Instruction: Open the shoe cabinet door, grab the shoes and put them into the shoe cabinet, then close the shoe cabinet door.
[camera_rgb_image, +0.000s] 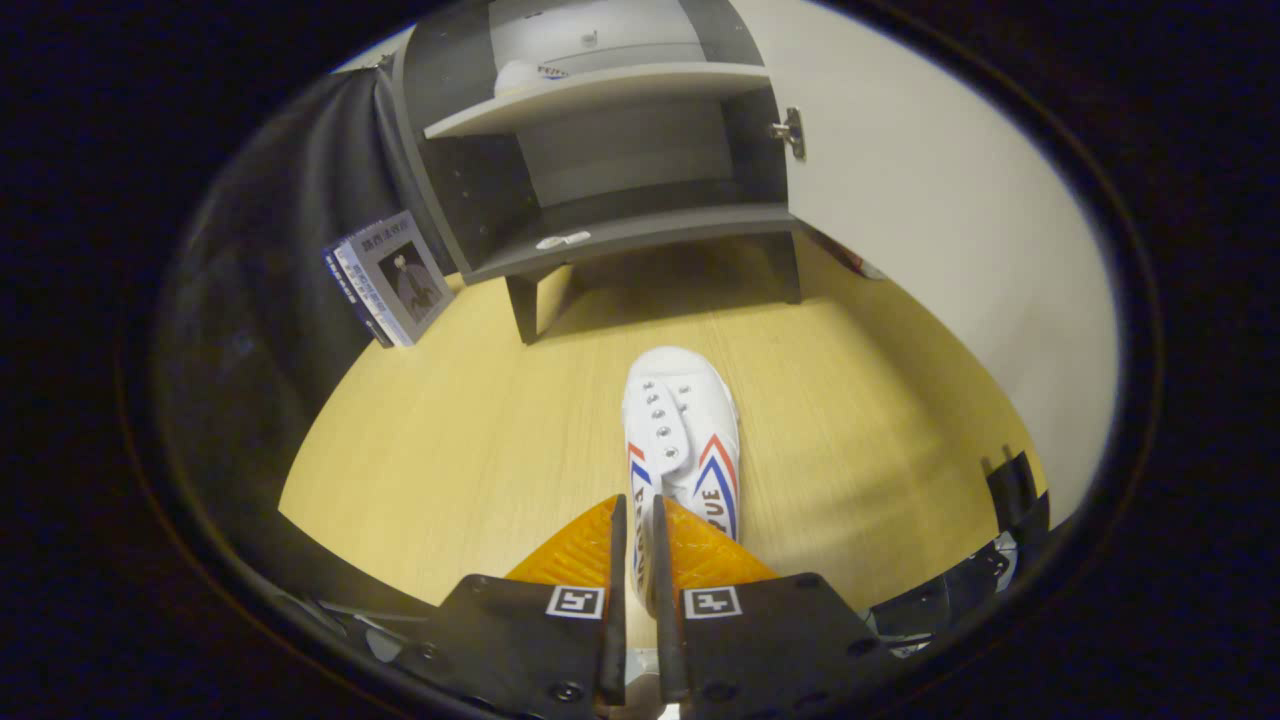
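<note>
White canvas shoe (683, 430), low-cut, toe pointing away toward the shoe cabinet (610, 150). Rounded white toe cap, row of metal eyelets w/ no laces visible, red and blue chevron stripes on both sides, blue lettering on the side. Heel end pinched by the gripper (633, 545): fingers nearly together, clamped on the shoe's rear collar, a thin strip of shoe visible between them. Cannot tell whether shoe rests on the wooden floor (470, 440) or hangs just above it; faint shadow under it.

Cabinet straight ahead, beyond the toe, well apart from it. Dark grey frame on short legs, standing near the floor's far edge. Door (930, 220) swung wide open to the right side, white inner face, metal hinge (790, 130) at the frame. Two levels inside: pale upper shelf (600, 95) and a lower shelf (630, 235). Second white shoe (530, 75) on the upper shelf, partly hidden by the shelf's front edge. Small white scrap (562, 240) on the lower shelf's front lip, left part.

Book (390, 280) leaning upright left of the cabinet, against the black cloth wall, by the floor's far-left corner. Floor between toe and cabinet bare wood, open path. Dark clips or brackets (1015, 490) at the floor's right edge, too blurred to identify.
</note>
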